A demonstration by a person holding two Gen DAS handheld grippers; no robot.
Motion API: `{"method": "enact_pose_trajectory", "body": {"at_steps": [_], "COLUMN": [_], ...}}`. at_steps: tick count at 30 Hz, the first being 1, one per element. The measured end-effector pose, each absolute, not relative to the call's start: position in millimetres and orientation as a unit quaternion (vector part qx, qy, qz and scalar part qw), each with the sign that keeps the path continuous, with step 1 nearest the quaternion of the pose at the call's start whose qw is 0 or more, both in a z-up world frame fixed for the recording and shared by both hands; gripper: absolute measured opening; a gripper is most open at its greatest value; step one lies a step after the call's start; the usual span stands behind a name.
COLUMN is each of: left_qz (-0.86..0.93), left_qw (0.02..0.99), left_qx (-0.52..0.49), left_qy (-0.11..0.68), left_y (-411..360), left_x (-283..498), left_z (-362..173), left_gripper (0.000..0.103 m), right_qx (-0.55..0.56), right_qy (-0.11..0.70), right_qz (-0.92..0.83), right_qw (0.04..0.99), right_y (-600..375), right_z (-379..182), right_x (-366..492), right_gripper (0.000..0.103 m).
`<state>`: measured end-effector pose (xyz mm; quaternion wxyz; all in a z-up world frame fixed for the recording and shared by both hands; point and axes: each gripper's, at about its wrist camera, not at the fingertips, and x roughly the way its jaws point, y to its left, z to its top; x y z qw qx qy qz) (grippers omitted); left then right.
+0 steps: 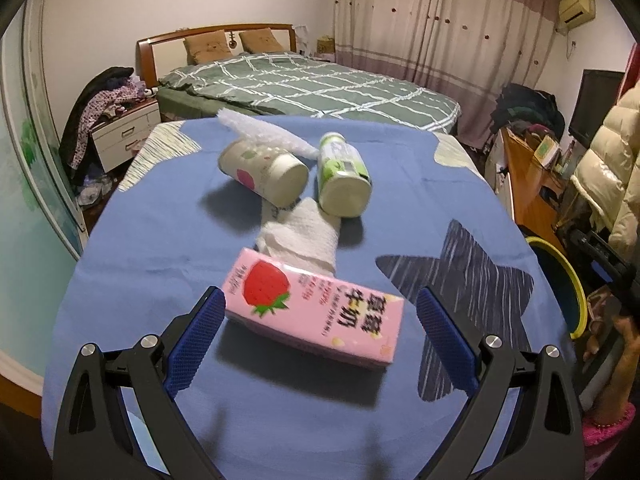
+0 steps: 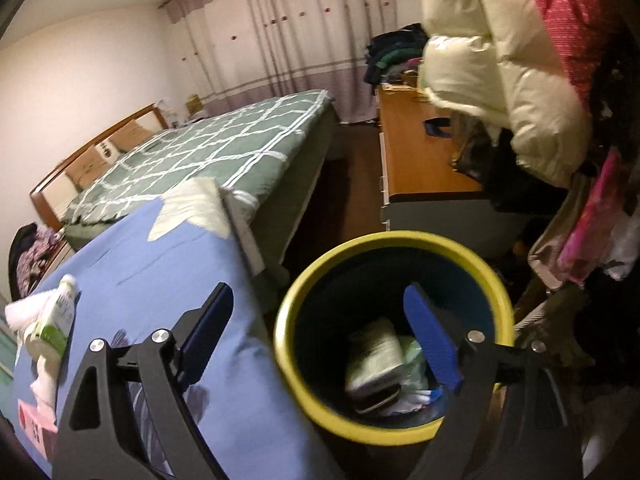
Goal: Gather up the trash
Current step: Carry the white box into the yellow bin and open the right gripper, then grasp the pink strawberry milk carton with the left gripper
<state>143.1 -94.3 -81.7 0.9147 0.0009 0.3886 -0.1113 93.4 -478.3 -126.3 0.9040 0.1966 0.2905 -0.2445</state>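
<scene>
A pink strawberry milk carton lies on the blue tablecloth, between the open fingers of my left gripper, which do not touch it. Behind it lie a crumpled white tissue, a cream cup on its side, a green-and-white bottle on its side and a bubble-wrap piece. My right gripper is open and empty above a yellow-rimmed bin beside the table. The bin holds a crumpled carton and wrappers. The bottle and the carton show at the left.
A bed with a green checked cover stands behind the table. A wooden desk and hanging coats are to the right of the bin. A nightstand piled with clothes is at the left.
</scene>
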Motion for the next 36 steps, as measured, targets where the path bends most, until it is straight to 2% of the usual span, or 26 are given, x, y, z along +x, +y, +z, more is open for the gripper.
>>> {"method": "enact_pose_trajectory", "body": {"at_steps": [11,24,28,33,36], "left_qz": [-0.096,-0.034,-0.074,-0.109,-0.097], "left_qw": [0.900,0.905,0.913,0.896,0.889], "left_qx": [0.022,-0.017,0.002,0.041,0.039], "left_qy": [0.424,0.423,0.402,0.429,0.445], "left_y": [-105.2,-47.8,-78.6,-126.2,-126.9], "left_x": [147.8,150.8,140.4,141.7,147.6], "left_z": [-113.9,-112.0,-101.9,-121.8,-130.6], "left_gripper": [0.095,0.095,0.095,0.095,0.095], "right_qx": [0.189,0.194,0.195,0.197,0.202], "right_qy": [0.306,0.309,0.308,0.309,0.311], "right_qz": [-0.230,-0.224,-0.225,-0.223,-0.218], "right_qw": [0.904,0.904,0.904,0.903,0.903], "right_y": [-460.0,-461.3,-461.2,-461.5,-462.0], "right_z": [-135.8,-136.6,-136.4,-137.3,-138.7], "right_x": [105.0,107.3,107.0,109.0,110.3], "right_gripper": [0.083,0.083,0.083,0.083,0.083]}}
